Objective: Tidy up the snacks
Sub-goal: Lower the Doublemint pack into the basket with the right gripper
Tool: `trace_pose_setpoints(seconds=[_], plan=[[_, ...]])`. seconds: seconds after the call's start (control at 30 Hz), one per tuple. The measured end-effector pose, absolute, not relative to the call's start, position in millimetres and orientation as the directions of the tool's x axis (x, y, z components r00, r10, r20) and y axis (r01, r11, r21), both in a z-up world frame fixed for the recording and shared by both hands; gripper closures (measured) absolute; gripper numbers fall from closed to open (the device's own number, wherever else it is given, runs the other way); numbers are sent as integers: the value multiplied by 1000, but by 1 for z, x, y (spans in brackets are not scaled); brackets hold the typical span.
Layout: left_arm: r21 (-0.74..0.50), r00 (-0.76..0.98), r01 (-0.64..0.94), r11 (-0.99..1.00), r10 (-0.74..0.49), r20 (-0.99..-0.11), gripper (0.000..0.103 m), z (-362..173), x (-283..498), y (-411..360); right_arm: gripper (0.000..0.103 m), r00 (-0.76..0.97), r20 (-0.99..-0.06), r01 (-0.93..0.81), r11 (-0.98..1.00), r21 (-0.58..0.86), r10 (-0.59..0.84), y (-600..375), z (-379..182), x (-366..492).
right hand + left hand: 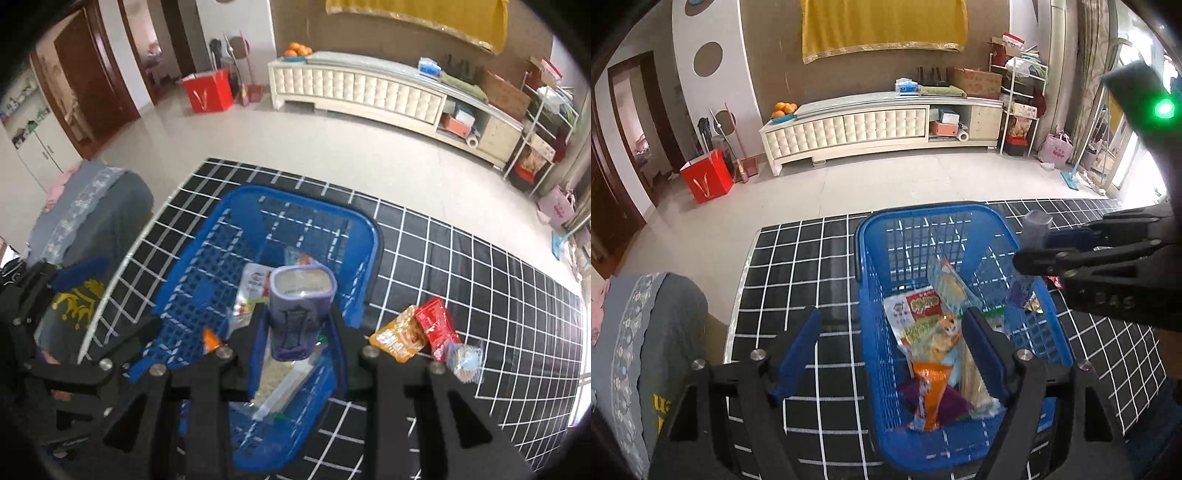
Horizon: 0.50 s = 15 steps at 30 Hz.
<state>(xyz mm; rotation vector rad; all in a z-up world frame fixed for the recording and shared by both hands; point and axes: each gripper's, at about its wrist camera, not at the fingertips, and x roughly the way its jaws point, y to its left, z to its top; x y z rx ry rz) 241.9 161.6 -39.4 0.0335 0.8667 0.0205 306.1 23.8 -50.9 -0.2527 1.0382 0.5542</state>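
Note:
A blue plastic basket (871, 280) stands on the black grid-patterned table and holds several snack packets (932, 354). My right gripper (295, 325) is shut on a purple snack tub (299, 314), held over the basket (207, 258). In the left wrist view the tub (1030, 258) hangs at the basket's right rim, gripped by the right gripper (1028, 251). My left gripper (894, 354) is open and empty, straddling the basket's near left wall. An orange packet (399, 336), a red packet (436, 328) and a clear wrapped snack (465, 362) lie on the table right of the basket.
A grey cushioned seat (653, 332) stands at the table's left edge. Tiled floor lies beyond the far table edge (960, 205), with a white TV cabinet (879, 129) and a red bag (707, 177) further back.

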Motion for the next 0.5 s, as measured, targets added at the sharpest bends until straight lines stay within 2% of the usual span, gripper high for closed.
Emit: trace_pose_setpoints(seconds=[0.43,0.47,0.5], plan=[[46,623,-7,999,41,-781,26,-64,274,164,67,359,-921,-570,817,-89,150,50,-86,349],[42,626,-23,999,47,-778,26,-65,274,166,63,381,-915,-561,820,-115,131,49,-86,351],[38,626,-25,999,46,-778,26,-65,273,166,47,400,-909,-553,822,-140,114,50,-86,351]])
